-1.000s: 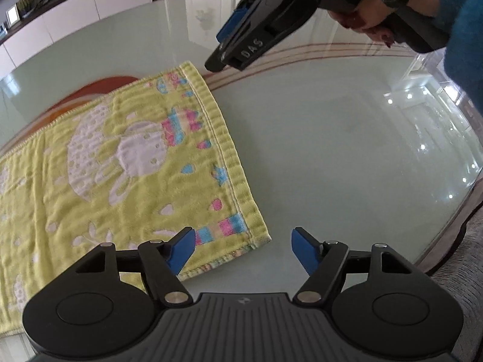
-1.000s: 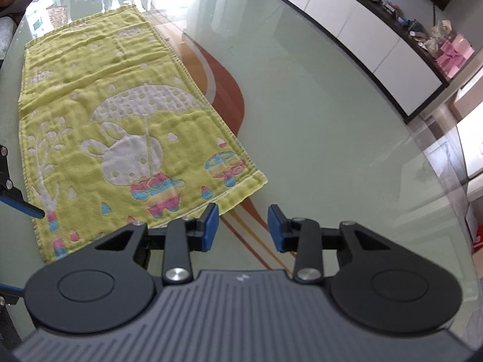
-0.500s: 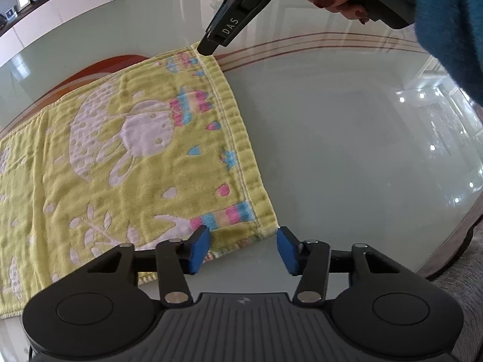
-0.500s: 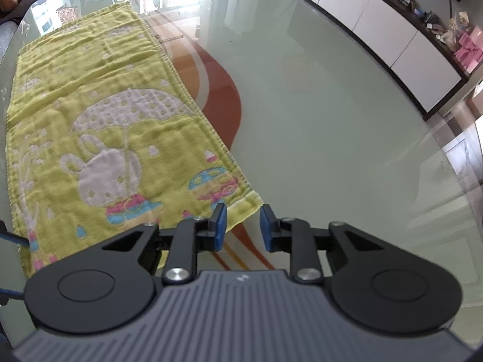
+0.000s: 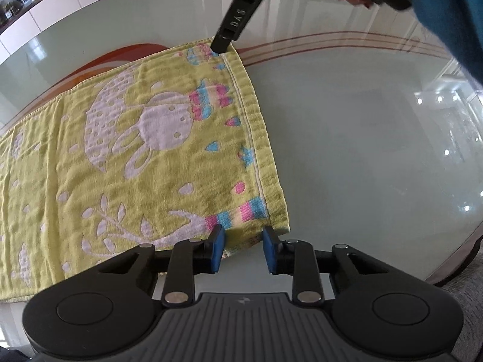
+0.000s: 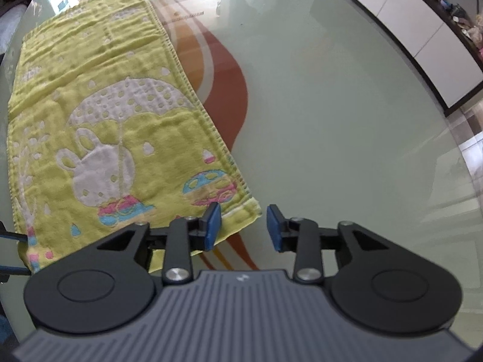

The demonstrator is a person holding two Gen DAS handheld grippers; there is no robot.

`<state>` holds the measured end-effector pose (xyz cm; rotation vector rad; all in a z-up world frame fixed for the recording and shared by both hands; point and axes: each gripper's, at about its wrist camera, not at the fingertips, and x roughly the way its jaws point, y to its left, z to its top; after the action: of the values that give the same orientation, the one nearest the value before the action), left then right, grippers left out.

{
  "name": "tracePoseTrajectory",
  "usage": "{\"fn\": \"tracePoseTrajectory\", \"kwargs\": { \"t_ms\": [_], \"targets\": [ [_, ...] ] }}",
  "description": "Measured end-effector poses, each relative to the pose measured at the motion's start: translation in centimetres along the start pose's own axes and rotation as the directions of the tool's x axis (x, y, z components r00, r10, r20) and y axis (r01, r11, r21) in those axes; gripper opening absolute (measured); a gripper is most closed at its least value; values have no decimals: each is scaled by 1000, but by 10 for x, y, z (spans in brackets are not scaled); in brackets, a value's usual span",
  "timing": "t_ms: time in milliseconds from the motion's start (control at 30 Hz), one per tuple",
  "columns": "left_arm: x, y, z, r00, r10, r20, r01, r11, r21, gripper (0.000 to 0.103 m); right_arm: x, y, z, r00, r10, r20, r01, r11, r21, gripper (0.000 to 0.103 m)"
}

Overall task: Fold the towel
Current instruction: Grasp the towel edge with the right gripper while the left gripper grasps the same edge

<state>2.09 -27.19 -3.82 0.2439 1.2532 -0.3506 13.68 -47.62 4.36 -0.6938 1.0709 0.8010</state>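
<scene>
A yellow towel [image 5: 151, 157] with a white rabbit and umbrella print lies flat on the glass table; it also shows in the right wrist view [image 6: 99, 120]. My left gripper [image 5: 241, 249] is open, low at the towel's near right corner, its blue pads straddling the hem. My right gripper [image 6: 243, 227] is open at the towel's other short-edge corner, the left pad over the cloth. In the left wrist view the right gripper's tip [image 5: 222, 45] touches down on that far corner.
The round glass table [image 5: 362, 138] has orange and brown curved stripes [image 6: 223, 78] under the towel. White cabinets [image 6: 422, 33] stand beyond the table. The table rim [image 5: 452, 268] runs close on the right.
Both grippers have dropped down and forward onto the towel's short-edge corners. The left jaws have narrowed; the right jaws have opened wider than half a second ago.
</scene>
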Motion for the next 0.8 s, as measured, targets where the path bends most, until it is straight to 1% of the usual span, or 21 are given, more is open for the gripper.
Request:
{"fn": "tracePoseTrajectory", "kwargs": {
  "t_ms": [133,300,333,367,400,533,600,667,800],
  "targets": [
    [-6,2,-1,1000,2,-27,-3,1000,-9,30,2,-4,6,999,11,-35,-12,1000,-21,42],
    [2,5,8,998,7,-60,-7,1000,-7,27,5,-6,12,997,36,-74,-40,998,-50,41],
    [3,4,9,998,8,-70,-8,1000,-5,27,5,-7,13,996,43,-80,-47,998,-51,38],
    [4,6,10,997,8,-74,-8,1000,-4,27,5,-7,14,994,61,-90,-67,996,-56,31],
    [5,6,12,996,6,-86,-7,1000,-6,27,5,-6,15,992,76,-99,-82,994,-67,28],
    [15,13,22,992,-3,-124,1,1000,-16,26,5,0,19,989,86,-123,-101,987,-121,20],
    [26,21,29,990,-6,-141,4,1000,-16,26,5,2,20,987,90,-132,-109,984,-143,19],
    [25,21,29,989,-11,-145,8,1000,-24,26,5,2,20,986,99,-137,-119,982,-148,17],
    [24,23,30,988,-21,-154,15,999,-42,17,3,0,19,985,113,-132,-132,980,-147,17]
  ]
}}
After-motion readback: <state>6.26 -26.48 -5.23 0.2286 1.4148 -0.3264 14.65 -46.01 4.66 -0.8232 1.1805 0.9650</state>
